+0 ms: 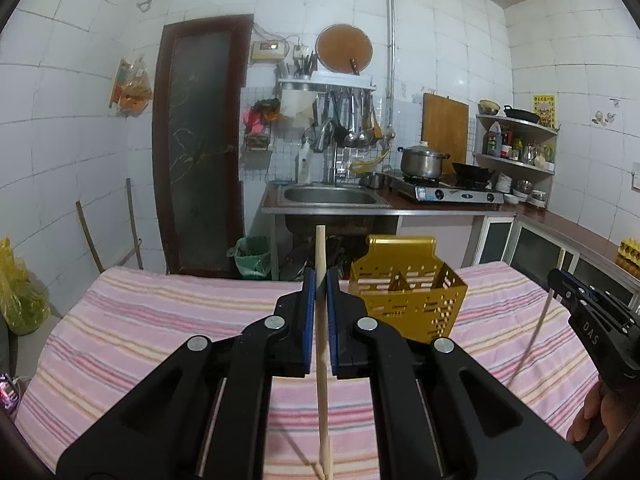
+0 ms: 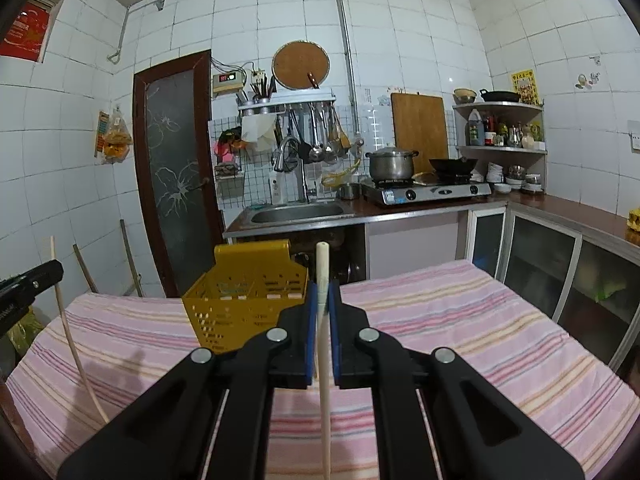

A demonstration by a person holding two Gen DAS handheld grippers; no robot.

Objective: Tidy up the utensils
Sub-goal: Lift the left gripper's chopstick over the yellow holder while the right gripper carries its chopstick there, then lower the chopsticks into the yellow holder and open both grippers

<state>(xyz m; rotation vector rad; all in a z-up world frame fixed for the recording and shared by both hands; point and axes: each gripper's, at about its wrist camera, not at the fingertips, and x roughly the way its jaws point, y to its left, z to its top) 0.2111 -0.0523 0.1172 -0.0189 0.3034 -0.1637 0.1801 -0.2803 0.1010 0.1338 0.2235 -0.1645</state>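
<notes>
My left gripper (image 1: 320,280) is shut on a pale wooden chopstick (image 1: 321,252) and holds it upright above the striped cloth. My right gripper (image 2: 323,290) is shut on a second pale chopstick (image 2: 322,264), also upright. A yellow perforated utensil holder (image 1: 404,292) stands on the cloth at the far side, just right of the left gripper; in the right wrist view the holder (image 2: 244,296) is just left of the right gripper. The right gripper (image 1: 588,312) with its chopstick shows at the right edge of the left wrist view. The left gripper (image 2: 28,284) shows at the left edge of the right wrist view.
The table is covered by a pink striped cloth (image 1: 160,320). Behind it are a sink counter (image 1: 332,196), a gas stove with a pot (image 1: 424,160), corner shelves (image 1: 516,148) and a dark door (image 1: 200,144). A yellow bag (image 1: 16,292) hangs at the left.
</notes>
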